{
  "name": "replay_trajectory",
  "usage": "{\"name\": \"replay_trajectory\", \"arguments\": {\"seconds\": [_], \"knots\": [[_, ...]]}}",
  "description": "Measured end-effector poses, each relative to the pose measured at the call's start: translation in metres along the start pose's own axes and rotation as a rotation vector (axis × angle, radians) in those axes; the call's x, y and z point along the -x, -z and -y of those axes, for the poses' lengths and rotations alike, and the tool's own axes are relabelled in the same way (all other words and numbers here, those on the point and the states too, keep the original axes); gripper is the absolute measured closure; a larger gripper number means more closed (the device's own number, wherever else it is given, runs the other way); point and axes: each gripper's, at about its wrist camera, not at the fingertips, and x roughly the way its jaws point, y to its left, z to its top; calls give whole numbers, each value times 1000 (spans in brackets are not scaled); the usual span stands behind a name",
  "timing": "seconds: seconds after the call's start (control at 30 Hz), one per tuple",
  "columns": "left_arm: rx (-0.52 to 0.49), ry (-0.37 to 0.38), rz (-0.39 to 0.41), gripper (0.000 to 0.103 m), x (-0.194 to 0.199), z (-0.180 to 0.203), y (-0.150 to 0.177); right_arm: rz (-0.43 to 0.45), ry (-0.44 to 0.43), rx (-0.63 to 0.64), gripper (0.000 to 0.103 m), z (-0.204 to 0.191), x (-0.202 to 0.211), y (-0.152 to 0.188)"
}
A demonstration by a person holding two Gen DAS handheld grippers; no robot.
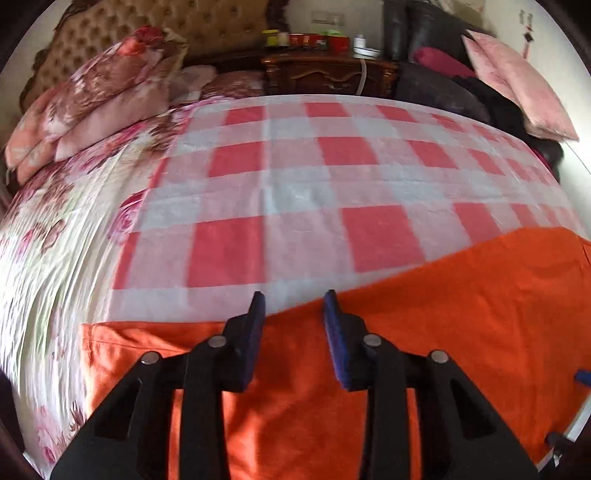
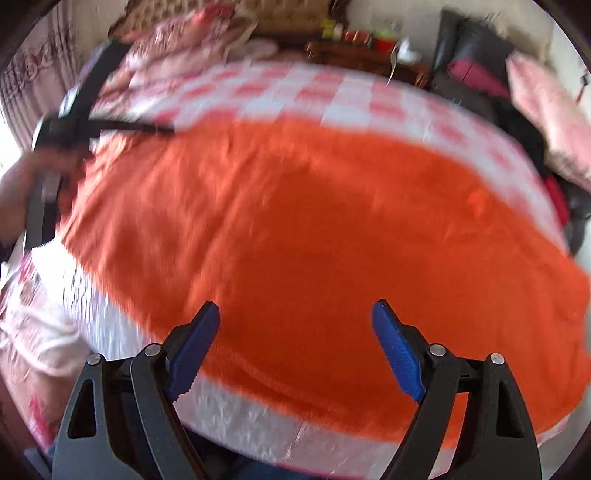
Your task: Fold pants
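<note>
Orange pants [image 1: 443,314] lie spread flat on a red-and-white checked blanket [image 1: 295,177] on a bed. My left gripper [image 1: 294,297] hovers over the far edge of the pants, open, with a narrow gap between its blue pads and no cloth in that gap. In the blurred right wrist view the pants [image 2: 295,206] fill the middle. My right gripper [image 2: 295,308] stands wide open above their near part, holding nothing. The left gripper's black body [image 2: 59,136] shows there at the upper left, held by a hand.
Floral pillows [image 1: 92,103] are stacked at the far left by a tufted headboard [image 1: 122,33]. A dark wooden nightstand [image 1: 328,74] with jars stands behind the bed. A pink cushion [image 1: 517,85] and dark cushions [image 1: 436,92] lie at the far right. Floral bedding [image 1: 55,240] covers the bed's left side.
</note>
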Motion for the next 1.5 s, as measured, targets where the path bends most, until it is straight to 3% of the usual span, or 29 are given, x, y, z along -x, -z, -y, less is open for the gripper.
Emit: {"name": "replay_trajectory", "arguments": {"seconds": [0.13,0.23,0.3,0.37,0.43,0.5,0.57,0.67,0.77,0.83,0.93,1.0,1.1,1.2,1.3,1.4,1.5], "knots": [[104,28,65,67,31,-15,19,13,3,15,22,1,4,16],[73,49,61,67,44,-3,48,15,0,14,22,3,7,19],[48,-12,56,65,42,0,66,14,5,15,22,5,5,18],[65,-37,87,63,46,-6,77,14,11,18,25,2,8,20],[98,-77,69,62,53,-12,82,44,-5,20,27,-4,15,22],[95,-21,113,62,74,-5,87,97,-5,15,26,4,35,27],[25,40,134,62,93,21,97,118,32,-33,26,30,53,36],[-45,216,118,62,110,73,114,105,75,-156,27,78,62,52],[-121,367,130,63,126,132,130,35,118,-213,38,106,50,63],[-239,398,145,63,134,176,144,-36,146,-160,38,104,37,71],[-399,418,139,65,135,223,164,-32,164,-88,38,93,38,78],[-421,451,121,70,132,239,165,-43,141,-119,38,98,37,79],[-339,512,92,72,120,241,154,-23,95,-154,39,101,49,80],[-397,403,43,84,104,252,162,50,87,-191,36,105,65,69],[-407,397,29,83,112,245,171,100,90,-241,23,105,68,51],[-272,355,49,82,124,208,164,121,59,-235,22,92,55,25],[-62,212,97,82,124,141,138,114,42,-191,18,65,36,5]]}}
